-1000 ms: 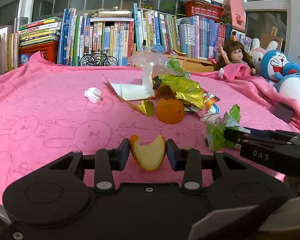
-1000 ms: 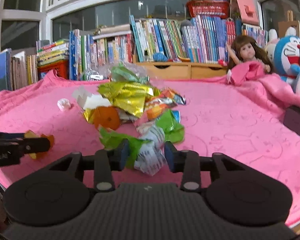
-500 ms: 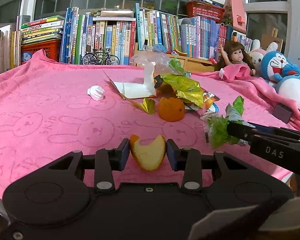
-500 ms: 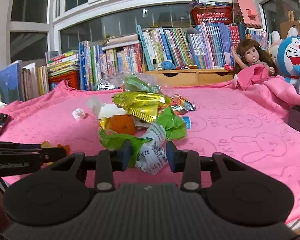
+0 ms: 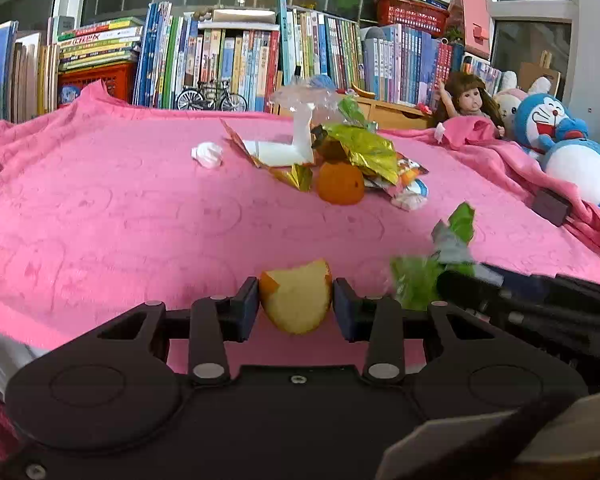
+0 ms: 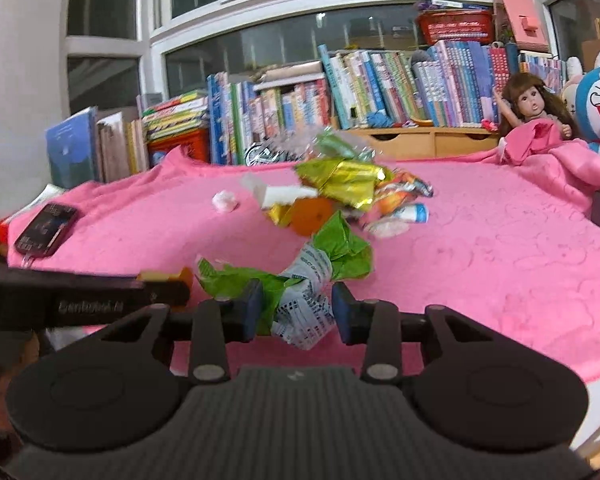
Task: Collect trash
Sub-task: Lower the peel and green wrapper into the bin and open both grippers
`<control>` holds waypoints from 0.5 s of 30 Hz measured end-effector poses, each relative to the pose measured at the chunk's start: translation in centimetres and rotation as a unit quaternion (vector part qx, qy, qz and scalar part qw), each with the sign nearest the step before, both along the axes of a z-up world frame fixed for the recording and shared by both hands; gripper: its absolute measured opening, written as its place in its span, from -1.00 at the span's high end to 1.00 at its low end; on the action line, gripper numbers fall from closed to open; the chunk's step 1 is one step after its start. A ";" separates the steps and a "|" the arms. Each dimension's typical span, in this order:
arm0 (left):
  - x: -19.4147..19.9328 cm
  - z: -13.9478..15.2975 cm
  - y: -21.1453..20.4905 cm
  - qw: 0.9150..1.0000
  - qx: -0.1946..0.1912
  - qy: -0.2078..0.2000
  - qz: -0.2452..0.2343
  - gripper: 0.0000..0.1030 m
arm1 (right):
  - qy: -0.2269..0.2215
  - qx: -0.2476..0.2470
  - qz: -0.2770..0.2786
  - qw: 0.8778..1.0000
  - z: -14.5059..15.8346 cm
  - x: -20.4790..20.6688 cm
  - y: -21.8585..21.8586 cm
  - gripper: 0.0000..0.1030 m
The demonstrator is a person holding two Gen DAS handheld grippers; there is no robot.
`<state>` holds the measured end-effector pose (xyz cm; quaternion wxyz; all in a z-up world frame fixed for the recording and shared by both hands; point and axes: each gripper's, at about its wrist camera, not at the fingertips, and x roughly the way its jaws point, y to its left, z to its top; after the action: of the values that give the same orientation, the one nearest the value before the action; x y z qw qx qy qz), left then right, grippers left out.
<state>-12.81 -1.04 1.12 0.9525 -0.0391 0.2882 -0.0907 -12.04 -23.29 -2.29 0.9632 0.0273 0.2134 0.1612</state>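
Observation:
My left gripper [image 5: 296, 305] is shut on a curved piece of orange peel [image 5: 296, 298], held just above the pink blanket [image 5: 120, 216]. My right gripper [image 6: 296, 309] is shut on a crumpled green and white wrapper [image 6: 336, 248], lifted off the blanket. In the left wrist view the right gripper [image 5: 440, 280] sits close to the right with the wrapper [image 5: 414, 284]. In the right wrist view the left gripper [image 6: 168, 286] shows at the left with the peel [image 6: 182, 274]. Farther back lies the trash pile: a gold wrapper [image 5: 364, 148], an orange [image 5: 340, 184], a white paper box [image 5: 288, 152], snack packets [image 5: 408, 178] and a tissue ball [image 5: 208, 154].
A phone [image 6: 46, 228] lies at the blanket's left edge. A doll [image 5: 468, 100] and a blue plush [image 5: 568, 148] sit at the far right, with a dark block [image 5: 550, 208] in front of them. Rows of books [image 5: 240, 52] line the back.
Both grippers have drawn back from the trash pile, each carrying its piece. The green wrapper came up off the blanket. The phone has come into the right wrist view.

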 end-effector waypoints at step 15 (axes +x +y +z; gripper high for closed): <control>-2.9 -4.1 1.2 0.997 0.012 0.083 0.001 0.27 | 0.054 -0.012 0.032 0.998 -2.0 -3.9 0.8 0.39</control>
<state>-15.67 0.18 -3.00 0.9259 -0.0356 0.3670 -0.0828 -15.94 -22.46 -4.30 0.9449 0.0175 0.2681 0.1872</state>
